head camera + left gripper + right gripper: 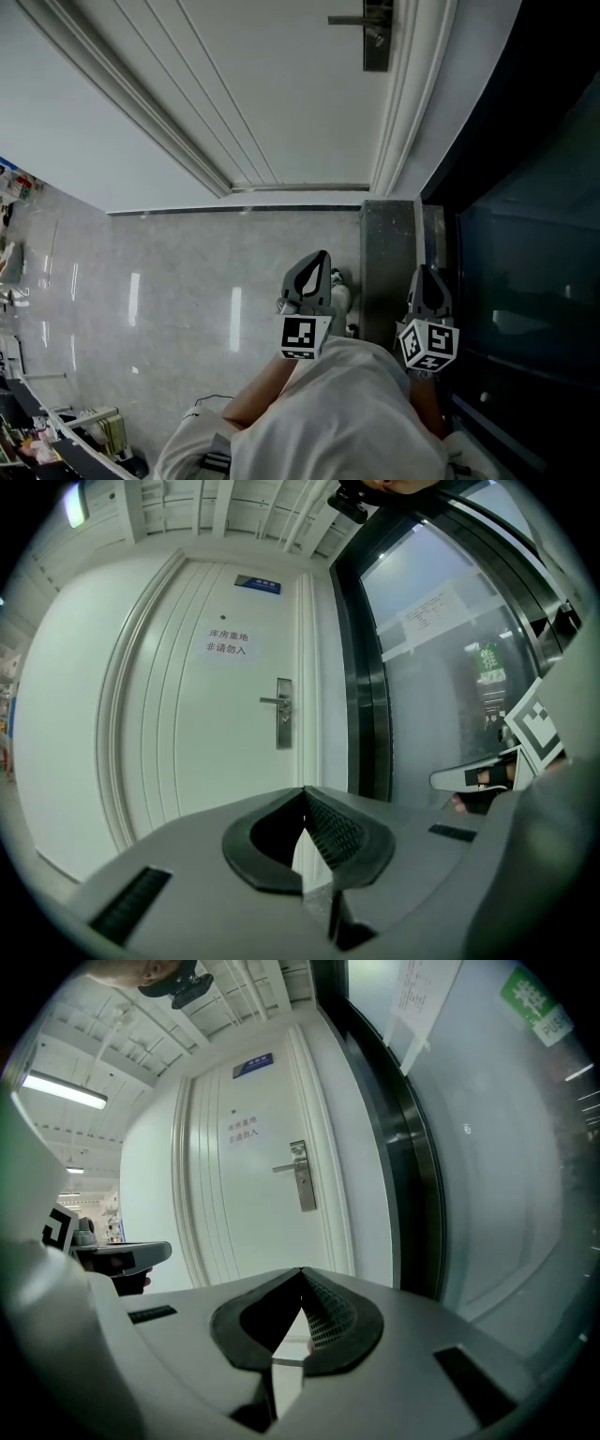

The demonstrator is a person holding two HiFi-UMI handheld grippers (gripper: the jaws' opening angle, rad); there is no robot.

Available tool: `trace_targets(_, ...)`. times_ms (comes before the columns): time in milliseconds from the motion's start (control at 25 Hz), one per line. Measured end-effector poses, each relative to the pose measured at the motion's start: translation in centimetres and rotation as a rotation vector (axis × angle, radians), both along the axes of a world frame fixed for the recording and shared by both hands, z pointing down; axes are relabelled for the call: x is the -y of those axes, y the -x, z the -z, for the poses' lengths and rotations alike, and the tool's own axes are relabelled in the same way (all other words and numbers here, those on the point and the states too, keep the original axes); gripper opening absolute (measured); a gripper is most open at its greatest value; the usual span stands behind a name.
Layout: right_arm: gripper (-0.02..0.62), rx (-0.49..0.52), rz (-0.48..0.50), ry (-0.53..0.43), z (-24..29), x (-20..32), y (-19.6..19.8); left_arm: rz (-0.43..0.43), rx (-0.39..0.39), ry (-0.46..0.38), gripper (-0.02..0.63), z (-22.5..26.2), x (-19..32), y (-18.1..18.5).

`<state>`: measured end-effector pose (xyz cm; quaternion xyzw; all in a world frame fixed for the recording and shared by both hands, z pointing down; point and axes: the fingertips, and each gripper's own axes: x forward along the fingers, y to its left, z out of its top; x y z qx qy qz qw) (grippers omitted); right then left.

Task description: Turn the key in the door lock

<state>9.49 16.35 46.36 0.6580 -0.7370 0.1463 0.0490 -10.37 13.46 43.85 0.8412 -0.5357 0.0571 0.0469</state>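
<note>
White door [206,761]: closed, straight ahead, well off from both pairs of jaws.
Left gripper [303,791]: jaws closed tip to tip, nothing between.
Right gripper [300,1271]: jaws likewise together, holding nothing; dark glass panel [487,1147] to its right.
Lock plate [284,731]: steel, ahead of and above the tips, carrying the lever handle [270,701]; key too small to make out.
</note>
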Motion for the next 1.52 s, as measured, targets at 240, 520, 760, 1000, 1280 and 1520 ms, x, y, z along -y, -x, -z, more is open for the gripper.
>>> trace_targets(240, 0.002, -0.028, -0.044, 0.011, -0.7, 4.0, -2.9, -0.037, -0.010, 0.008, 0.009, -1.2, 5.4, -2.9)
trace_targets(520, 0.002, -0.028, -0.071, 0.018, -0.2, 10.3, -4.9, 0.007, -0.008, -0.002, 0.009, -0.4, 13.3, -4.3)
trace_targets(760, 0.002, -0.042, -0.047, -0.018, 1.4, 16.3, -4.6, -0.027, 0.000, -0.025, 0.009, 0.6, 19.8, -6.4)
trace_targets(1000, 0.002, -0.051, -0.069, -0.051, 2.8, 21.8, -5.1, -0.082, -0.002, -0.077, 0.009, 2.4, 24.6, -7.8)
trace_targets(1280, 0.002, -0.071, -0.105, -0.060, 2.8, 23.0, -4.5, -0.122, 0.018, -0.106, 0.009, 3.3, 27.2, -8.0)
trace_targets(1520, 0.002, -0.106, -0.094, -0.058, 3.5, 23.5, -3.9, -0.099, 0.088, -0.181, 0.009, 6.0, 29.9, -8.9)
